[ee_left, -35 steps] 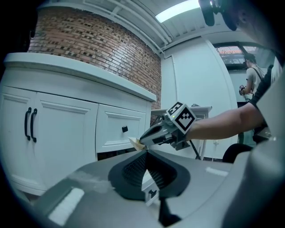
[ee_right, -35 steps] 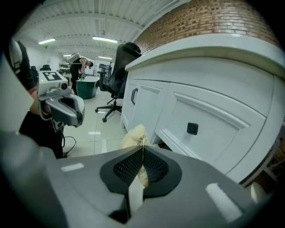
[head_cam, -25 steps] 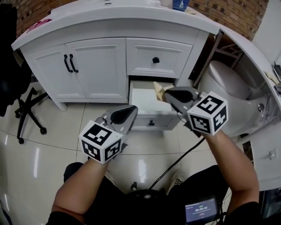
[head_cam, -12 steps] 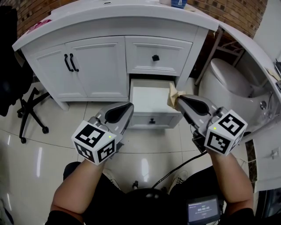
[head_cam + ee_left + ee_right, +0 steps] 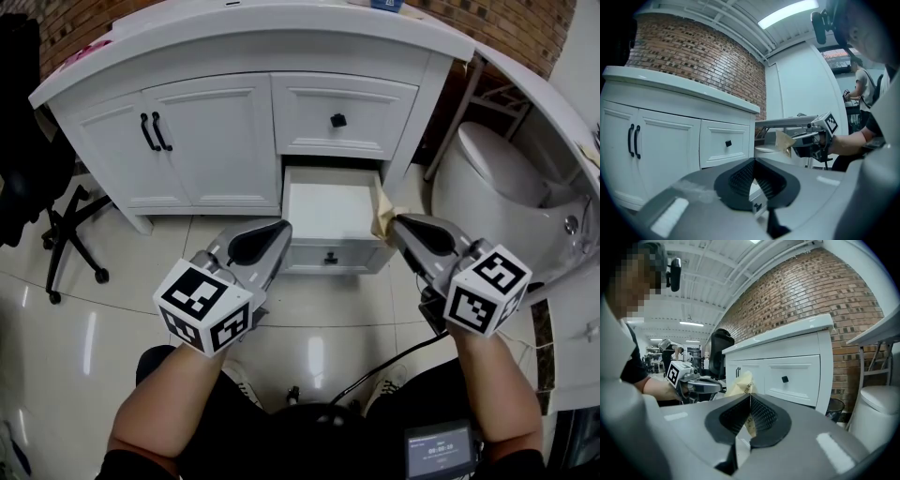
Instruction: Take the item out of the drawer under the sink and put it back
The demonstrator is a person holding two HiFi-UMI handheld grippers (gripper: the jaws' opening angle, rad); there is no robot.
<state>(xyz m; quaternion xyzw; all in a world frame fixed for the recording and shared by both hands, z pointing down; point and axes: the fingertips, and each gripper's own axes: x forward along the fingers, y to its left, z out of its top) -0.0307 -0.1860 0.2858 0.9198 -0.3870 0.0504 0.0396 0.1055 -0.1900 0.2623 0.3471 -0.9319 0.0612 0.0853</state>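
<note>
Right tongs (image 5: 397, 223) grasp a tan packet (image 5: 382, 216) just right of the open drawer (image 5: 328, 208); left tongs (image 5: 279, 231), clenched on nothing, hover at its front-left.

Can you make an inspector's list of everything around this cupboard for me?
Surface: shiny tiled floor, with a white counter above.
Job's things: lower drawer open, inside looks bare; tan paper packet at its right edge.
Clutter: nothing seen.
Grippers: left gripper shut and empty; right gripper shut on the tan paper packet.
Cables: black cable hanging from the right gripper.
Surroundings: toilet, office chair, brick wall.
</note>
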